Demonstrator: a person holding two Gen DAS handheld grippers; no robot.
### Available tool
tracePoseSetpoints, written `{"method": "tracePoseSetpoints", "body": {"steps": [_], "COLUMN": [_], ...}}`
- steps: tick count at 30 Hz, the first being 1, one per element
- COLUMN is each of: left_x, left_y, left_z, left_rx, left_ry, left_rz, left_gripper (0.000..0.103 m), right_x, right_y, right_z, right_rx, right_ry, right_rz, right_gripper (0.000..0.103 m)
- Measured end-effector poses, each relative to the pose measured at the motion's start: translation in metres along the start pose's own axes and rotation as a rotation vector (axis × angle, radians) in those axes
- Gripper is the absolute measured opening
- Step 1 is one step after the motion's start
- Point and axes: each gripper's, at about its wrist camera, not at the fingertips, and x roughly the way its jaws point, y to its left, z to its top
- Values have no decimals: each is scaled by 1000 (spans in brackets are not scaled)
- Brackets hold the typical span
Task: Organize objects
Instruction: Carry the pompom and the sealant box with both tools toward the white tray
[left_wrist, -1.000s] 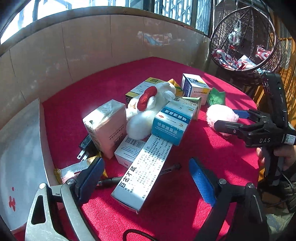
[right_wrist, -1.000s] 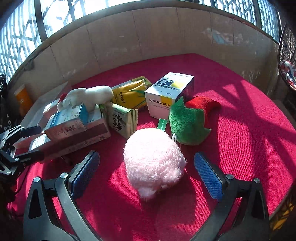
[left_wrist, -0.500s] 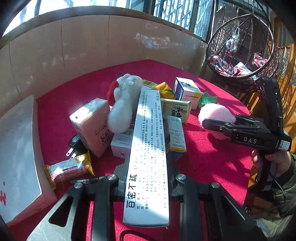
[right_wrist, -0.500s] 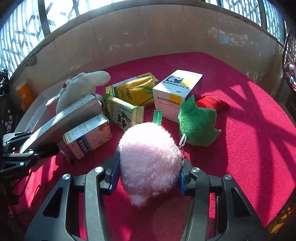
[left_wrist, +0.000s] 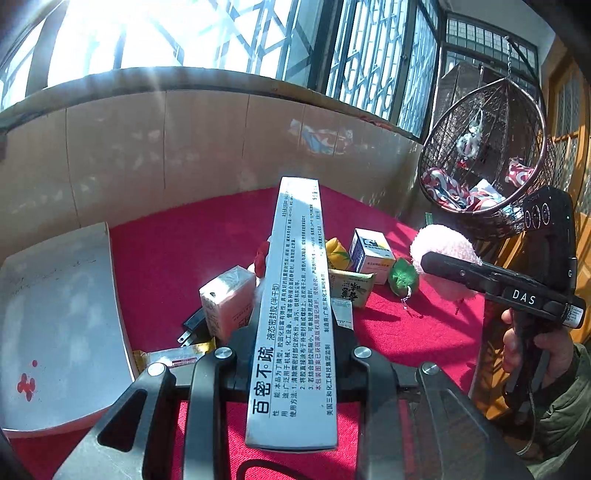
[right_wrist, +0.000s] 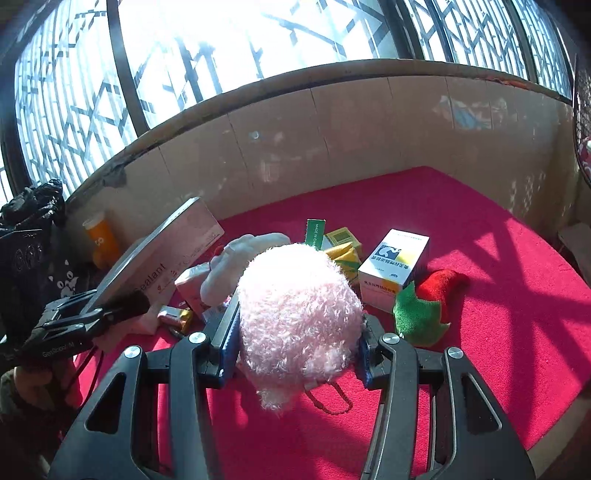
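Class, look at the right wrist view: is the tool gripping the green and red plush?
No, the right tool is shut on the pink plush ball; the green and red plush lies on the cloth.

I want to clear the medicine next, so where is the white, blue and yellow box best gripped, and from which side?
A judgement: grip the white, blue and yellow box across its two narrow side walls, near the top, coming from above and the near side. It stands upright with flat, parallel faces. Its top is bare, while the green and red plush crowds its near base and the yellow packet sits close to one side.
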Motion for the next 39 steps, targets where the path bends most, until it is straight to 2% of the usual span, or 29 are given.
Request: {"method": "tracePoseSetpoints", "body": {"steps": [12, 16, 39], "left_x": [-17, -22, -45], "left_y": [13, 19, 52], "left_z": [-1, -2, -11], "left_rx": [-46, -57, -132], "left_ry": [-46, -60, -99], "left_rz": [44, 69, 98], "left_gripper": [27, 27, 27], "right_x": [-10, -7, 14], "right_y": [37, 46, 92], "right_z": [13, 15, 25], "right_rx": [-81, -94, -141], "right_ry": [-50, -45, -1], "right_rz": [75, 91, 165], "right_gripper": [50, 50, 50]}}
